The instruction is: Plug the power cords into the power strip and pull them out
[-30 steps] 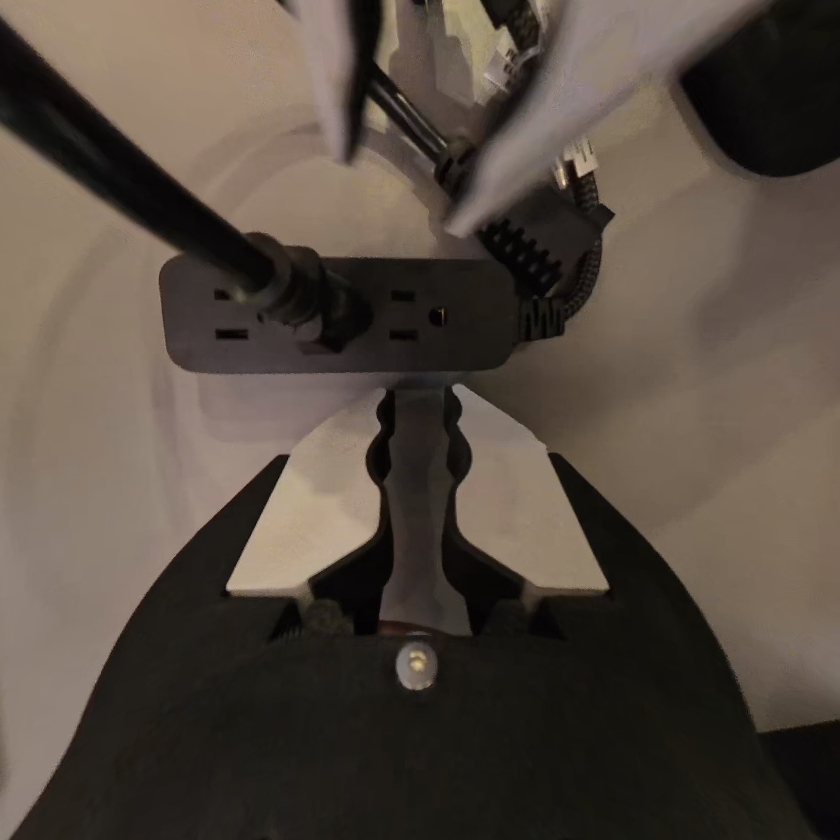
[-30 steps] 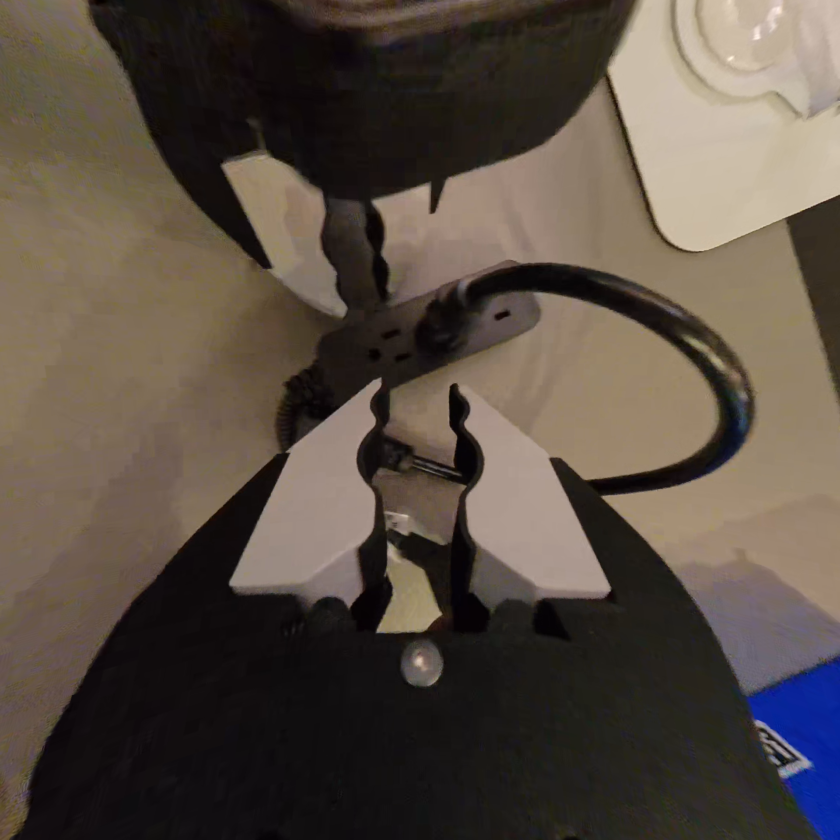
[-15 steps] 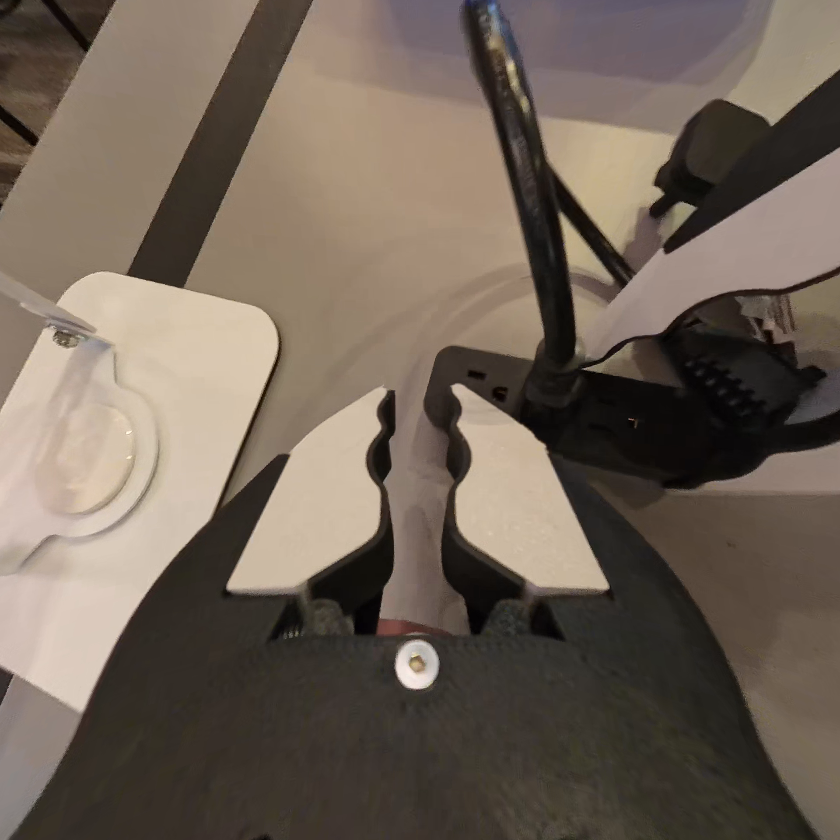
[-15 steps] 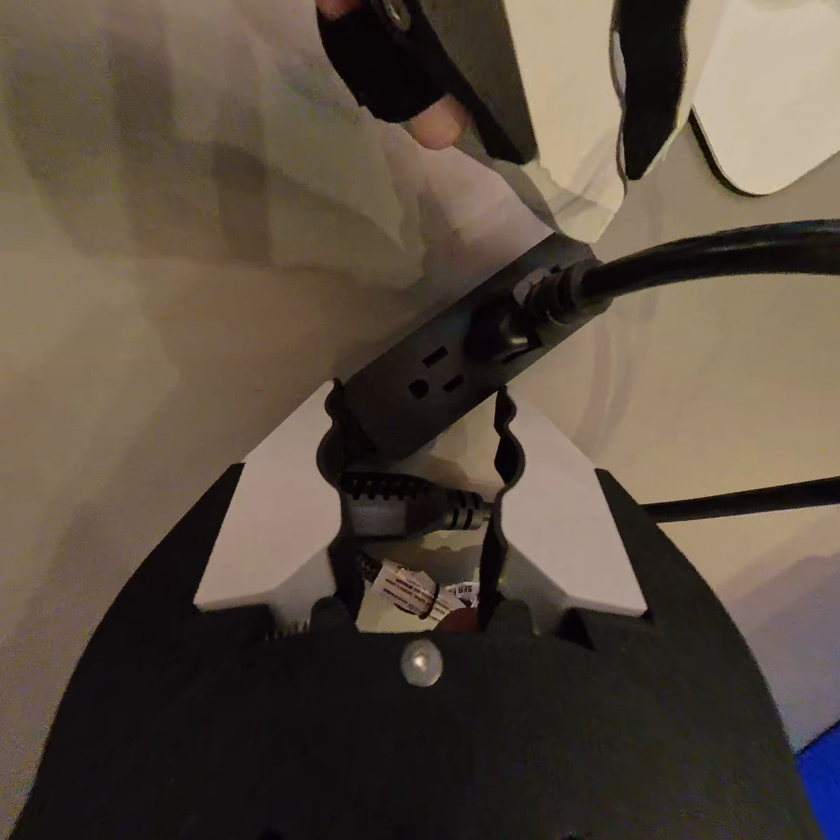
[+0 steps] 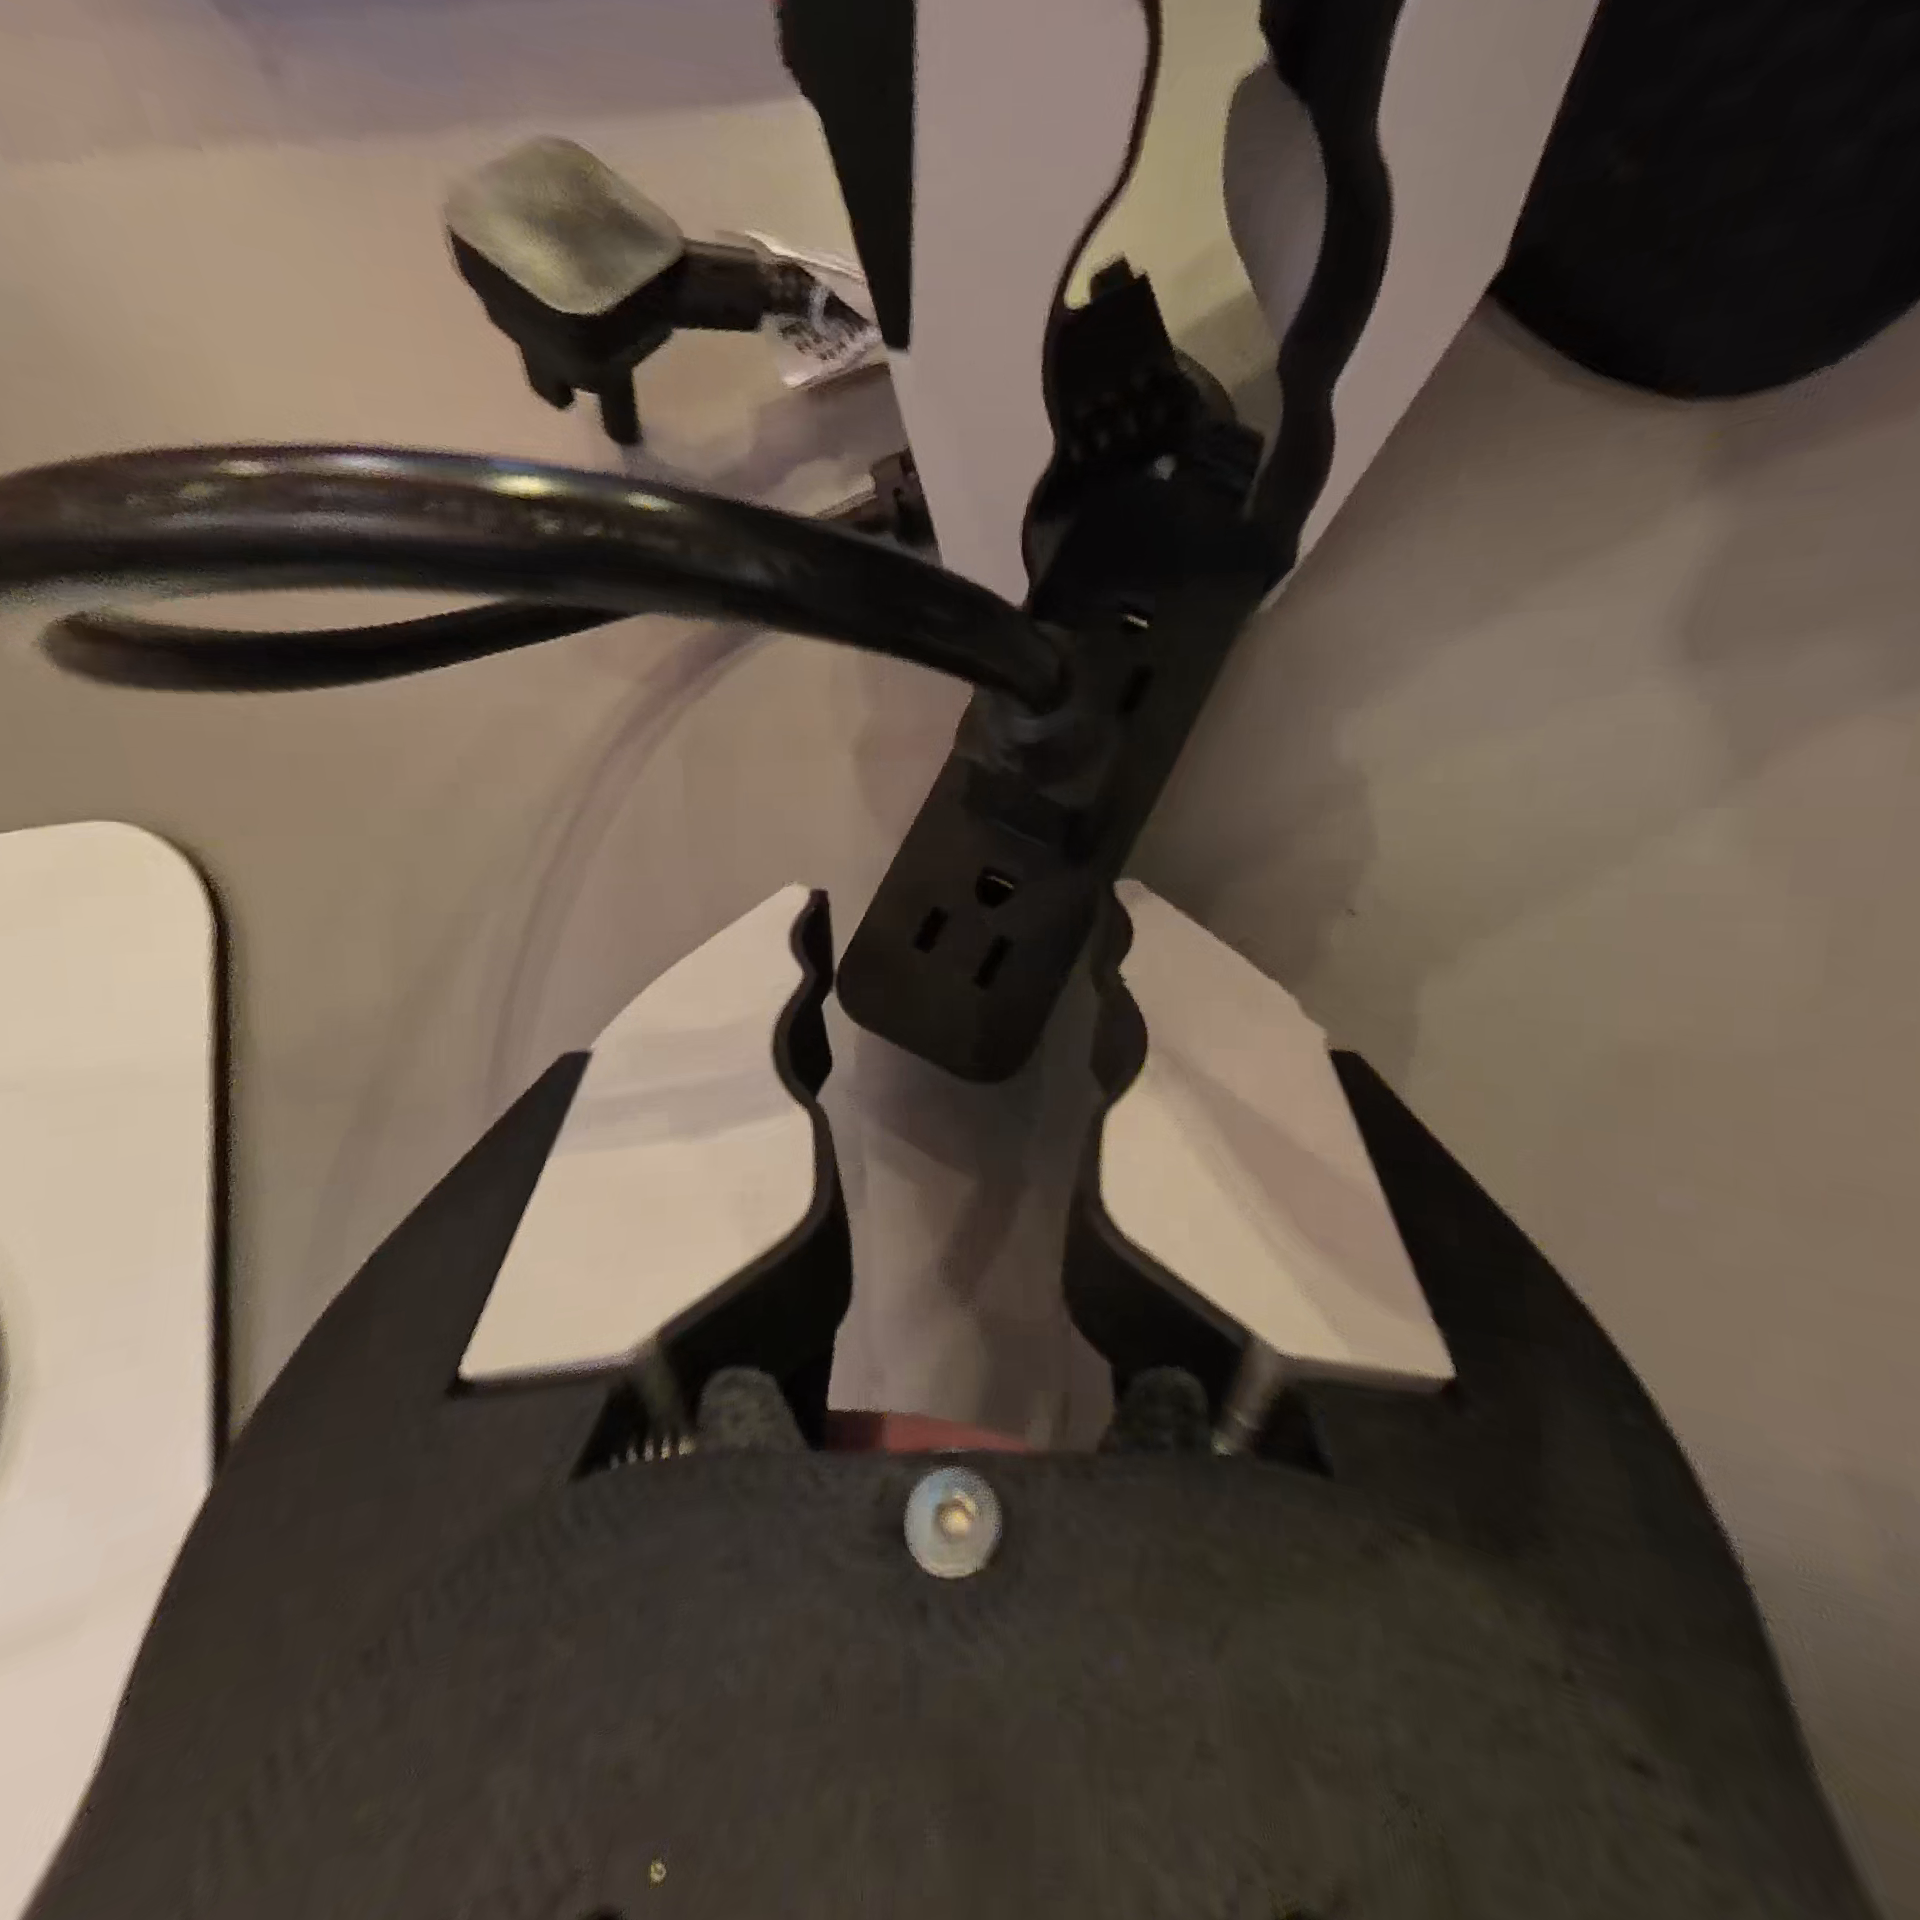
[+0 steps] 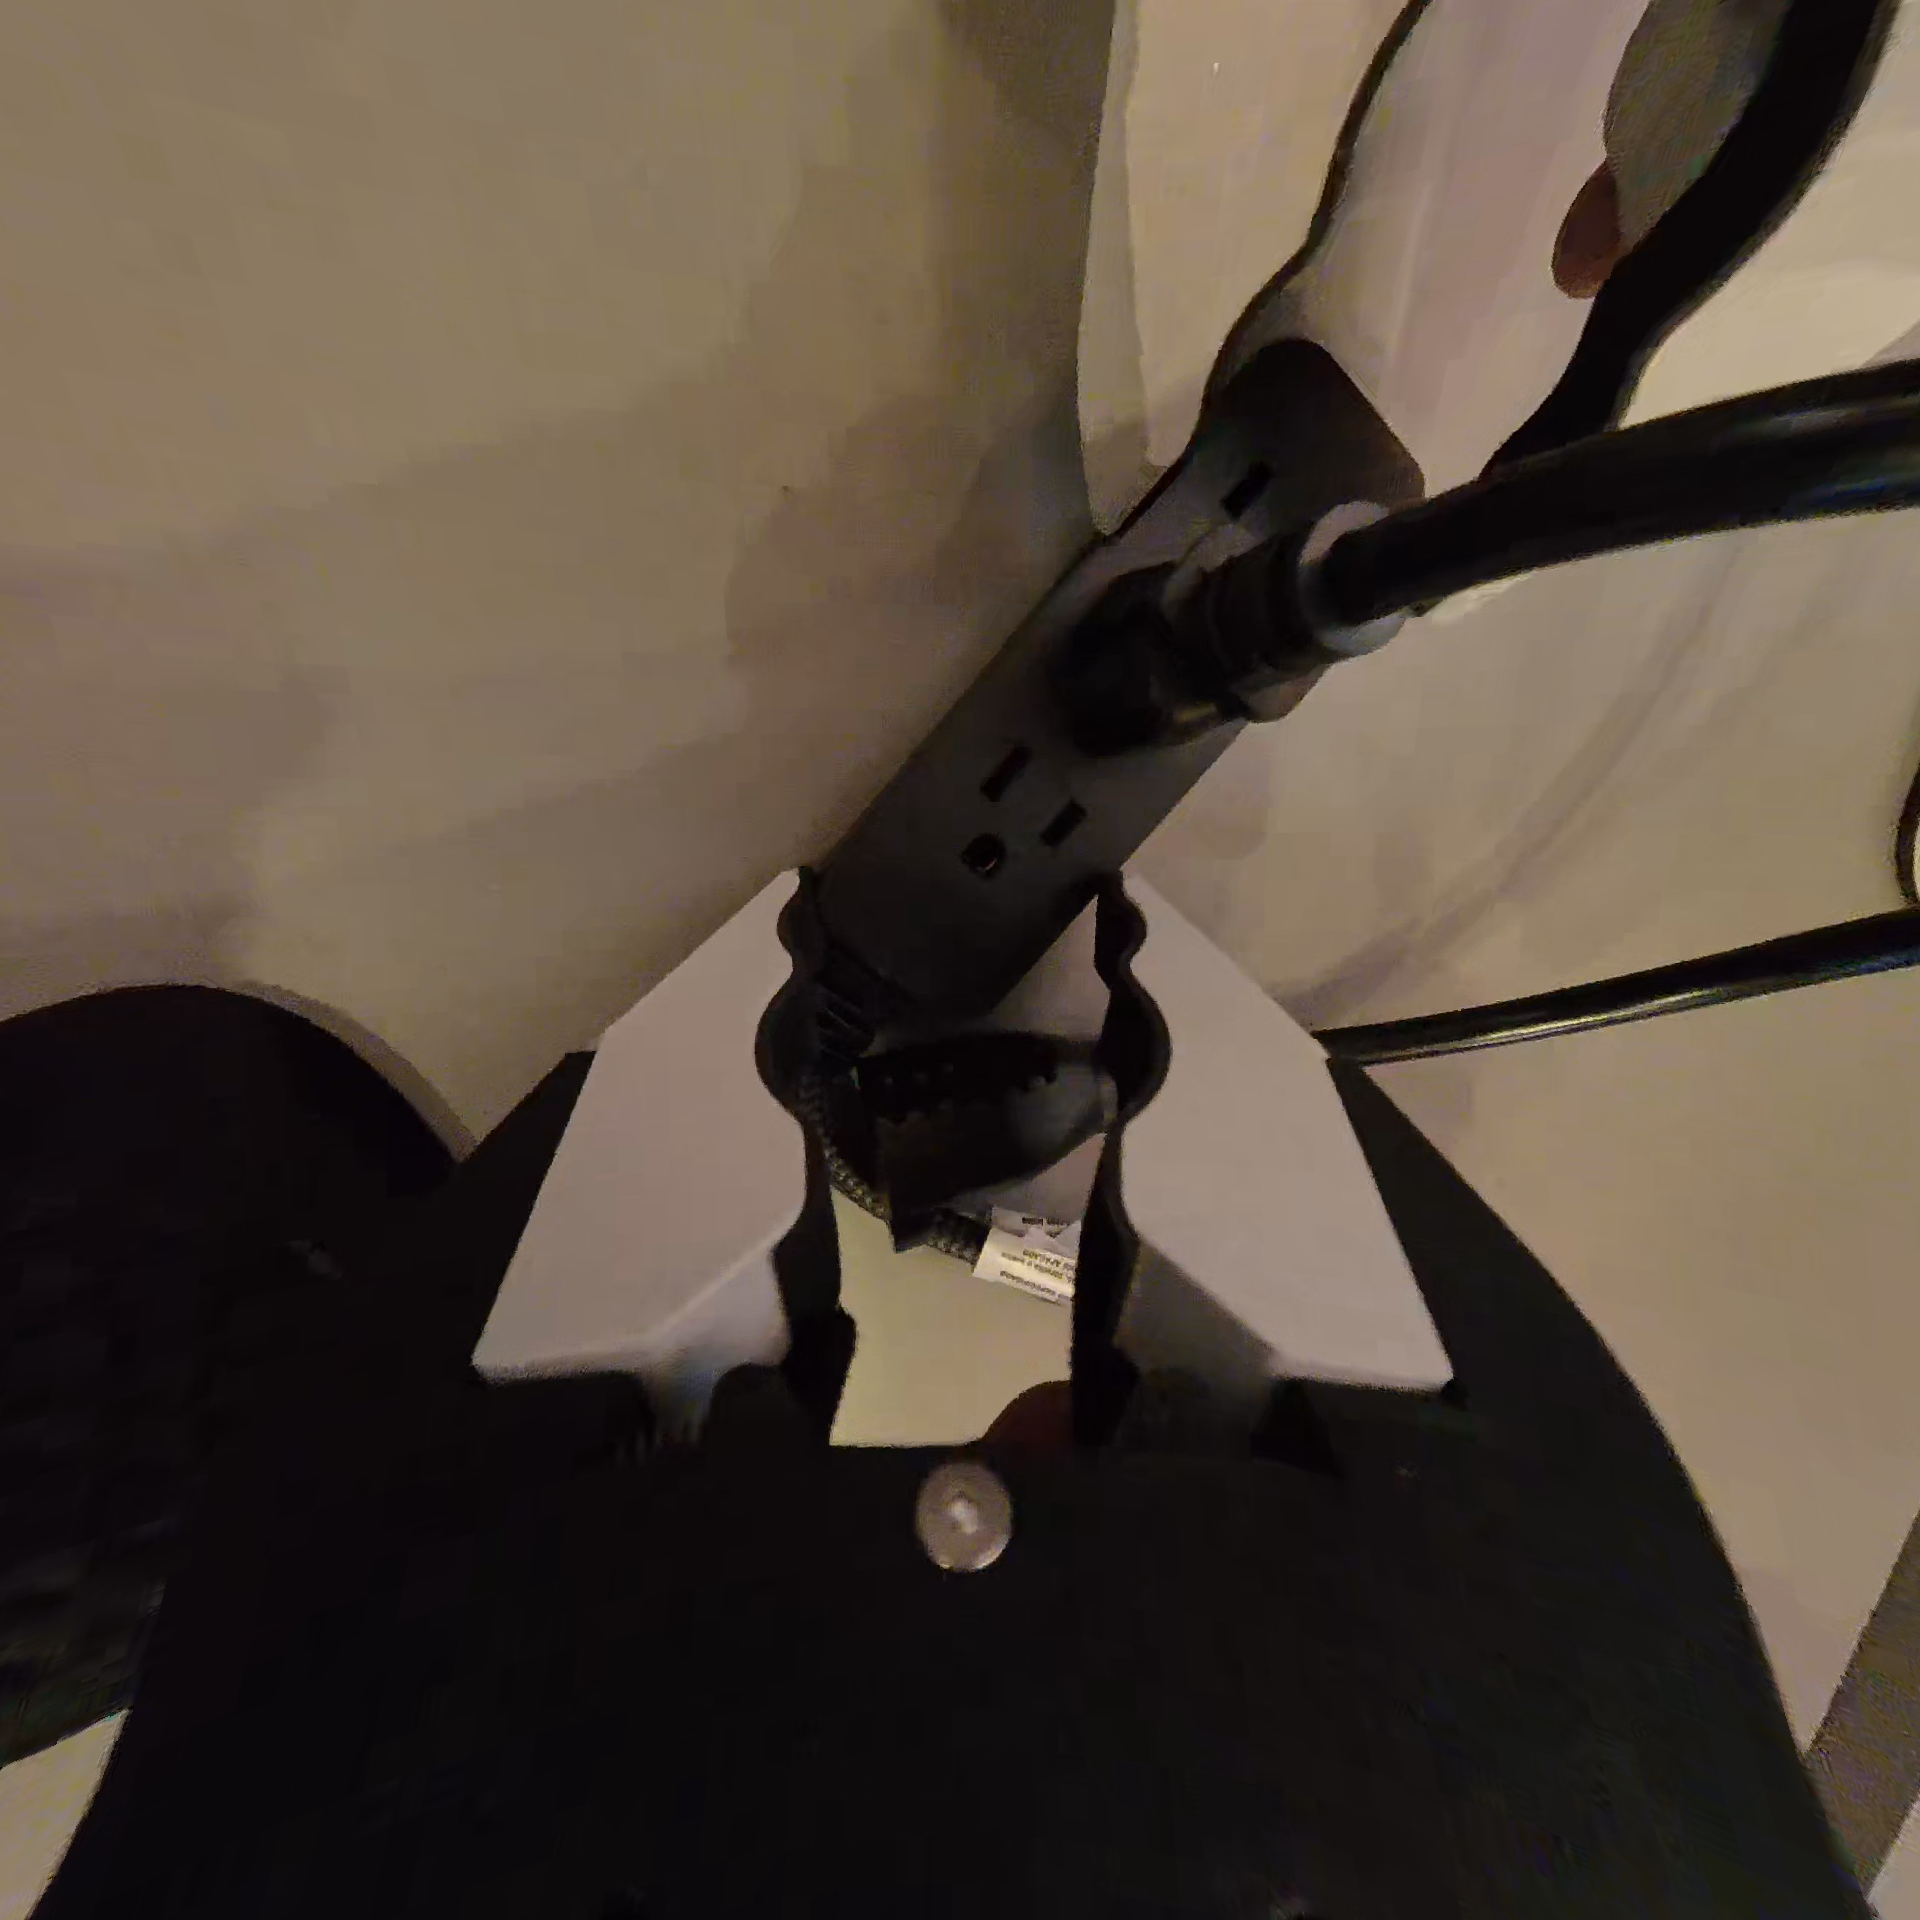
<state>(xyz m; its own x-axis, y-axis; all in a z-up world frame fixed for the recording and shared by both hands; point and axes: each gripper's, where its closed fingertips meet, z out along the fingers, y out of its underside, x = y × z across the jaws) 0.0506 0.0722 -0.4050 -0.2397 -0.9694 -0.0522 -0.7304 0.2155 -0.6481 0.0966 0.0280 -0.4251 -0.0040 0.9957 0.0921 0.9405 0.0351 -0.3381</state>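
Observation:
A black power strip (image 5: 966, 966) lies on the pale table. A thick black power cord (image 5: 520, 520) is plugged into its middle socket, and its plug (image 6: 1143, 665) shows in the right wrist view. My left gripper (image 5: 964, 904) has its fingers against both sides of the strip's free end. My right gripper (image 6: 956, 909) is shut on the strip's (image 6: 987, 810) other end, where its braided cord comes out. Each gripper shows in the other view, the right one (image 5: 1153, 468) and the left one (image 6: 1351, 416). The sockets on either side of the plug are empty.
The strip's own flat plug (image 5: 561, 249) lies on the table at the back left, with a white tag by it. A white board (image 5: 94, 1039) lies at the left. A dark round object (image 5: 1714, 187) sits at the back right. The power cord loops off to the left.
My left gripper has swung round from the strip's long side to its free end and opened wider around it. My right gripper has moved onto the cord end and narrowed on it.

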